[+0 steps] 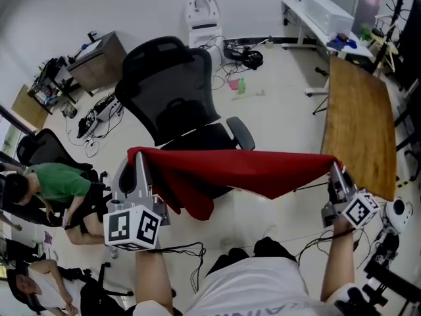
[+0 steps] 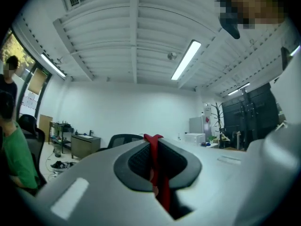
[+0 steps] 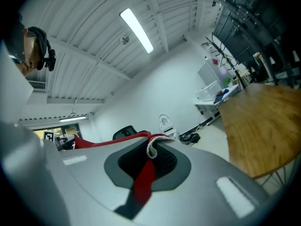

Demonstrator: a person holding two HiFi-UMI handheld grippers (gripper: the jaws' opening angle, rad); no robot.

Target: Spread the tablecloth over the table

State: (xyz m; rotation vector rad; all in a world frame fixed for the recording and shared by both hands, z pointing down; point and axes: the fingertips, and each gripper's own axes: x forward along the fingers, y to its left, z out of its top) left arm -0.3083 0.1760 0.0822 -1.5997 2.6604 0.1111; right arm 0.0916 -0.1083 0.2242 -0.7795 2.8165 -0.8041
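Note:
A red tablecloth (image 1: pixel 237 170) hangs stretched in the air between my two grippers, sagging in folds at its left part. My left gripper (image 1: pixel 139 155) is shut on the cloth's left corner; in the left gripper view a red strip of tablecloth (image 2: pixel 155 161) is pinched between the jaws. My right gripper (image 1: pixel 334 164) is shut on the right corner, and the right gripper view shows the tablecloth (image 3: pixel 146 173) clamped with its white hem curling out. The wooden table (image 1: pixel 358 124) lies to the right of the cloth, and the table (image 3: pixel 258 126) is also in the right gripper view.
A black office chair (image 1: pixel 177 97) stands right behind the cloth. A person in a green shirt (image 1: pixel 56 183) sits at the left. Cables and small items litter the floor (image 1: pixel 263 91). A white desk (image 1: pixel 316 18) stands far right; a low cabinet (image 1: pixel 95 58) far left.

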